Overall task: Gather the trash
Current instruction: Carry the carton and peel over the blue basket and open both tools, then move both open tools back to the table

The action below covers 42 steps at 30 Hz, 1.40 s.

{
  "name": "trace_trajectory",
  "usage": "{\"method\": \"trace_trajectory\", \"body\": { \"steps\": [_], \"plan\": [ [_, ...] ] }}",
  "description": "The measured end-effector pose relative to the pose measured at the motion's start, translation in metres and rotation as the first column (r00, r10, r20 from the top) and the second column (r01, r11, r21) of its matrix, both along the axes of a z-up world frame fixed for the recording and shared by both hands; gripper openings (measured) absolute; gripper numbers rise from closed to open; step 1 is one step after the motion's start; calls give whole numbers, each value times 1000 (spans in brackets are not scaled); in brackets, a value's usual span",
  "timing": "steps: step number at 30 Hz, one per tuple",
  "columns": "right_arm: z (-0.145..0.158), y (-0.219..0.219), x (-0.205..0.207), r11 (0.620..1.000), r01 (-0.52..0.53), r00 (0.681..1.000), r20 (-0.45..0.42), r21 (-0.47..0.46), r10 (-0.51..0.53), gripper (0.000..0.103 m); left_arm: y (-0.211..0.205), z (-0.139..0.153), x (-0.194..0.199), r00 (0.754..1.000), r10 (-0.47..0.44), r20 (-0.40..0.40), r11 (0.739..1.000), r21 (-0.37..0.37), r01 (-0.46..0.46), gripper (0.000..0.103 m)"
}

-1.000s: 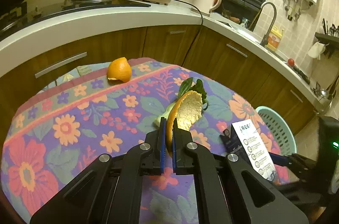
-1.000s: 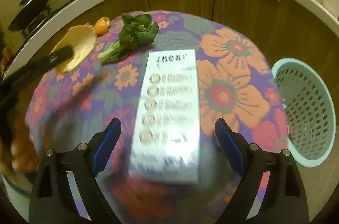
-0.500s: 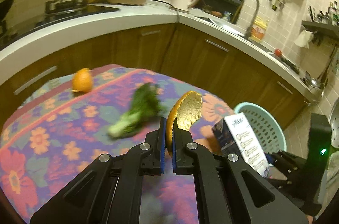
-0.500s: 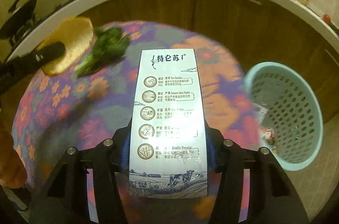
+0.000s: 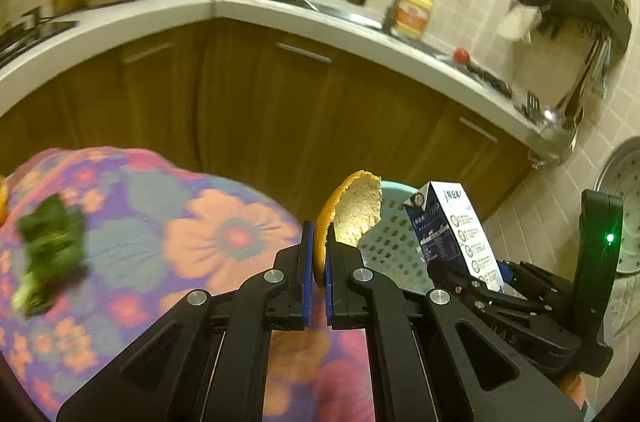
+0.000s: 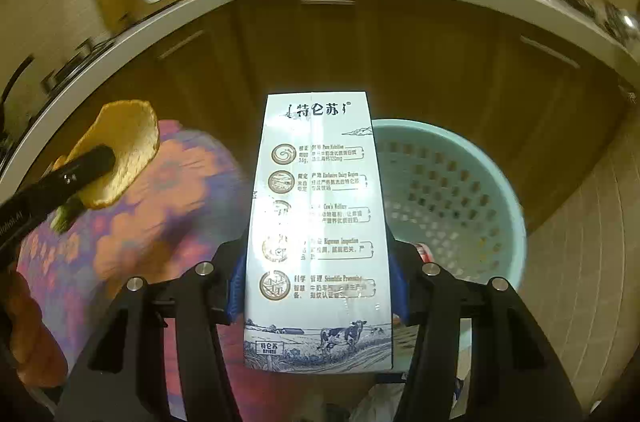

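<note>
Both hands are mid-carry, each with a piece of rubbish bound for the pale blue perforated plastic basket [image 6: 460, 190] that stands on the tiled floor just past the edge of the counter [image 5: 224, 234] with its flowered purple cloth. The left tool [image 5: 316, 258] is pinched tight on a curved piece of orange peel [image 5: 352, 210], held upright over the counter's edge; the right tool [image 6: 318, 286] has just closed in on a tall white-and-blue milk carton [image 6: 320, 222] and grips it by its sides, with the basket's mouth showing right behind it. So pickup looks done — this is the haul to the bin. Next, I'd say, each tool needs to get squarely above the opening before letting go. A wilted green leafy vegetable [image 5: 48, 254] is left on the cloth.
</note>
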State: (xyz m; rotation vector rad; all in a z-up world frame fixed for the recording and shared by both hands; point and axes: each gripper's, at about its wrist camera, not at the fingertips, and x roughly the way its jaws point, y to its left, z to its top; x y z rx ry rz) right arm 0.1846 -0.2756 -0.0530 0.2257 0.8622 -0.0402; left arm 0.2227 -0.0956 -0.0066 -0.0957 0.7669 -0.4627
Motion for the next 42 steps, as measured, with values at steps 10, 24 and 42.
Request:
{"method": "trace_trajectory", "body": {
  "steps": [10,24,42],
  "plan": [
    [-35,-57,20,996,56,995,-84,63,-51,51,-76,-36,25,993,-82,-80,993,74,88,2],
    [-51,-76,18,995,63,991,-121,79,-54,68,-82,-46,29,991,-90,-104,992,84,99,36],
    [26,18,1,986,-161,984,90,51,156,68,20,14,-25,996,76,36,996,37,-77,47]
  ]
}}
